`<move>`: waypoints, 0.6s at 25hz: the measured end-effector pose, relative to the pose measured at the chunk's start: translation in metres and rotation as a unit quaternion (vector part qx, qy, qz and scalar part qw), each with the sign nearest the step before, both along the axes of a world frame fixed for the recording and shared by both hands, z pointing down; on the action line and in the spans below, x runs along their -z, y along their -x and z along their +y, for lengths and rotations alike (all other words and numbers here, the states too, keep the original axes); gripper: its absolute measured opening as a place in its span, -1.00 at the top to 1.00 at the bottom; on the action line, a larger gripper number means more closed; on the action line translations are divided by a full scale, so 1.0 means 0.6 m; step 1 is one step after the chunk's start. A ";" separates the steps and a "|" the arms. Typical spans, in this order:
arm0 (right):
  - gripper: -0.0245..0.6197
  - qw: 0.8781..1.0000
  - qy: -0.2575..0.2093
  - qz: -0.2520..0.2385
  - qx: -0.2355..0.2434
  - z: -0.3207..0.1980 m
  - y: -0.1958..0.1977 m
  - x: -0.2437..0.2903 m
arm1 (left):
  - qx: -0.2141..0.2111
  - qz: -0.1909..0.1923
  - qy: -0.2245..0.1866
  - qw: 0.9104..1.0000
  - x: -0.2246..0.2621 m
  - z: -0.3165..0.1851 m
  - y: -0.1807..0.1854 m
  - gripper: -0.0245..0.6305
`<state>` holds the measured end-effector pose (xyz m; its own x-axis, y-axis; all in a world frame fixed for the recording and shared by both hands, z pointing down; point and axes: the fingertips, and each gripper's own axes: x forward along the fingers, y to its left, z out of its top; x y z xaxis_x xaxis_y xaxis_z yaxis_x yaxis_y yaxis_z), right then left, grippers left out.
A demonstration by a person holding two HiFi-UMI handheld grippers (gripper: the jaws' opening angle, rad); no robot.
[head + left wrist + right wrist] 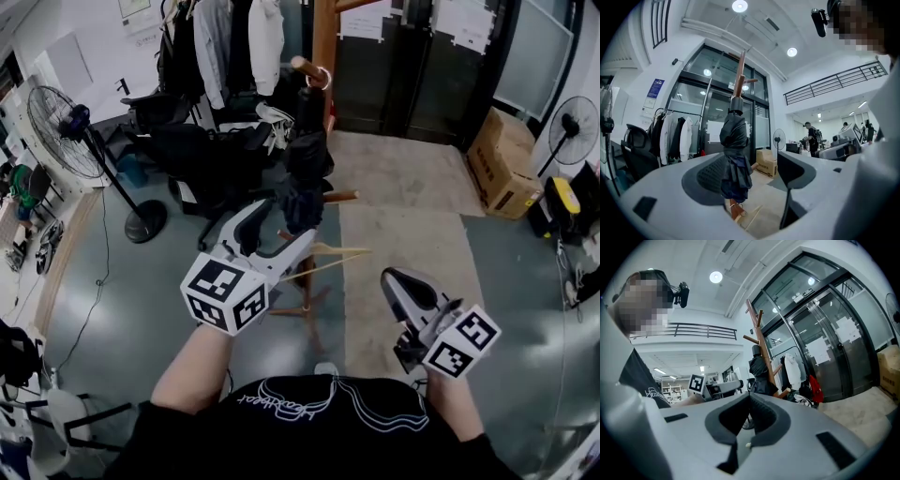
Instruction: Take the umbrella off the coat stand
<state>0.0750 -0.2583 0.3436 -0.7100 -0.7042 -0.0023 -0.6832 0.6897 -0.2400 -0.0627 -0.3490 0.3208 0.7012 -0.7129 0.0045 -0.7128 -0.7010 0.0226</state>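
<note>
L gripper [286,223] spread, R gripper [387,275] pressed shut; dark folded umbrella [302,173] hangs on wooden coat stand [324,42].

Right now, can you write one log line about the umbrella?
umbrella: on coat stand | left gripper: open, near umbrella, not gripping | right gripper: shut, empty

- A standing fan [66,122] is on the grey floor [131,281] near its left edge.
- Coats [230,42] hang at the far edge, above black chairs [155,112].
- A cardboard box [502,164] sits by the right edge, near a second fan [574,127].
- A beige mat [403,244] lies before dark glass doors [412,66].
</note>
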 end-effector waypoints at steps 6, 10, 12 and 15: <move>0.91 1.000 -0.006 0.002 0.014 -0.048 -0.020 0.012 | 0.028 -0.025 -0.001 0.999 0.000 -0.060 -0.015 -0.11; 0.91 1.000 -0.011 0.002 0.027 -0.080 -0.026 0.019 | 0.045 -0.039 -0.002 0.998 0.001 -0.098 -0.021 -0.11; 0.91 0.999 -0.013 0.001 0.034 -0.092 -0.029 0.020 | 0.050 -0.044 -0.002 0.998 0.001 -0.112 -0.026 -0.11; 0.91 0.999 -0.020 -0.002 0.043 -0.109 -0.032 0.026 | 0.056 -0.053 -0.005 0.997 0.000 -0.131 -0.031 -0.11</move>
<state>0.0942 -0.3237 0.3283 -0.7674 -0.6404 -0.0315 -0.6208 0.7544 -0.2131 -0.0440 -0.4278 0.3208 0.6134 -0.7869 0.0678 -0.7845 -0.6169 -0.0633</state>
